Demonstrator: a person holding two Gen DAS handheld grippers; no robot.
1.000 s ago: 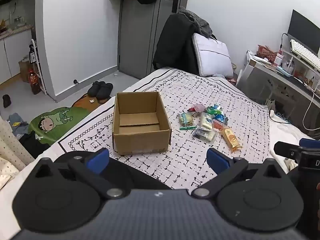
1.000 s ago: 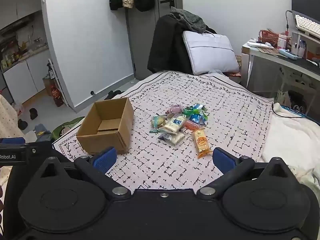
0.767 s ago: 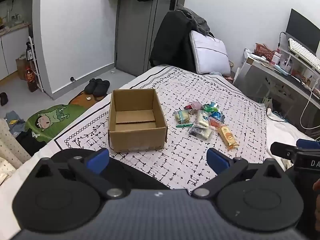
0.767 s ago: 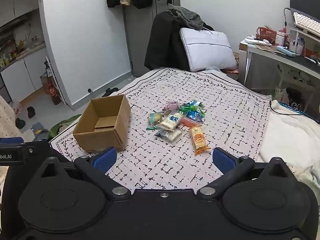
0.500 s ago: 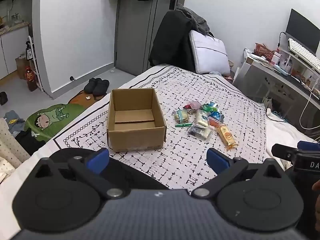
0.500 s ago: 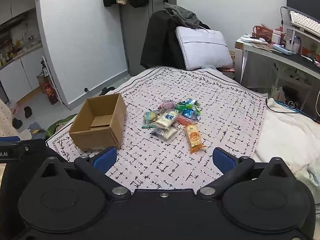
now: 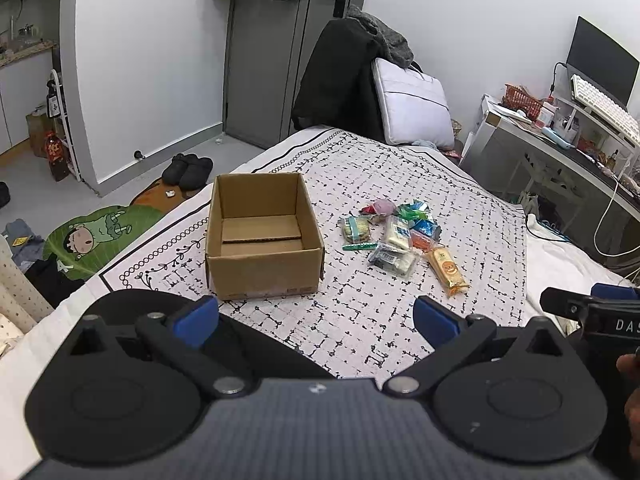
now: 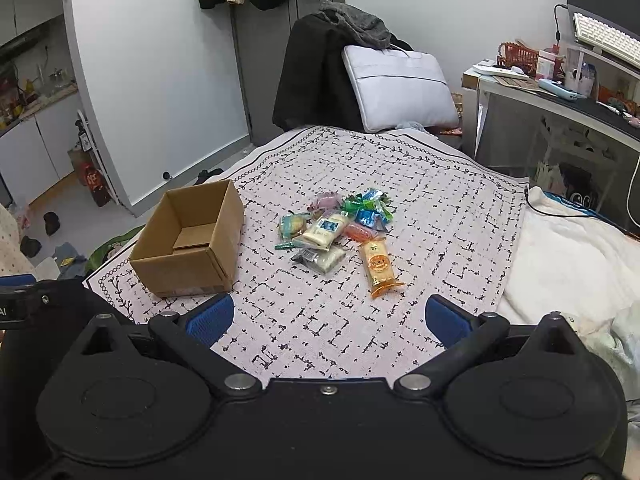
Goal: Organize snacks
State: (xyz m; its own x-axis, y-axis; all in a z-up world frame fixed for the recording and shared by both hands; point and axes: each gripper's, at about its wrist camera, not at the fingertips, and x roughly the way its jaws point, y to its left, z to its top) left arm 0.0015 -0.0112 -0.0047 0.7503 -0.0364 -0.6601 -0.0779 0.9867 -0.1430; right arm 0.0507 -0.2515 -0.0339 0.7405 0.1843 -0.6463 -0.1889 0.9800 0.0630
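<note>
An open, empty cardboard box [image 7: 262,236] [image 8: 192,240] sits on the patterned bedspread [image 7: 400,320]. To its right lies a heap of wrapped snacks [image 7: 396,232] [image 8: 340,228], with an orange packet [image 7: 447,266] [image 8: 379,264] at its near right edge and a thin green stick [image 7: 359,246] on the left. My left gripper [image 7: 316,320] is open and empty, held above the near bed edge short of the box. My right gripper [image 8: 328,320] is open and empty, short of the snack heap.
A chair with a dark coat [image 7: 340,80] and a white laptop bag [image 7: 412,104] stands at the bed's far end. A cluttered desk [image 7: 560,136] is at the right. A white blanket [image 8: 572,256] lies right of the bedspread. Slippers [image 7: 188,170] and clothes lie on the floor at the left.
Both grippers have drifted slightly closer to the bed, so the box and snacks sit a little lower and nearer in both views. Both stay open and empty.
</note>
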